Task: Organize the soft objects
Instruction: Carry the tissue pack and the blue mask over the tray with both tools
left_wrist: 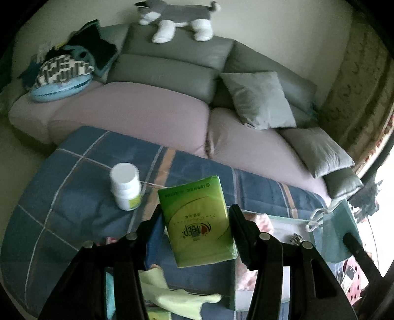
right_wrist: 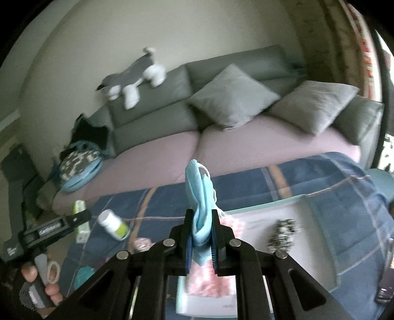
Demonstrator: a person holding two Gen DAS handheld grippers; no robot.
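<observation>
My left gripper (left_wrist: 195, 216) is shut on a green tissue pack (left_wrist: 197, 219) and holds it above the blue plaid blanket (left_wrist: 61, 197). My right gripper (right_wrist: 202, 221) is shut on a light blue face mask (right_wrist: 200, 197), held upright over a pale tray (right_wrist: 320, 221). The tray holds a pink fluffy item (right_wrist: 209, 283) and a black-and-white scrunchie (right_wrist: 283, 233). The mask also shows in the left wrist view (left_wrist: 335, 233), and the tissue pack with the left gripper shows at the left of the right wrist view (right_wrist: 80, 219).
A white pill bottle (left_wrist: 125, 187) stands on the blanket; it also shows in the right wrist view (right_wrist: 113, 224). A pale yellow-green glove (left_wrist: 172, 295) lies near me. Behind is a sofa (left_wrist: 147, 110) with grey cushions (left_wrist: 258, 101), a plush dog (left_wrist: 177, 17) and a patterned pillow (left_wrist: 61, 73).
</observation>
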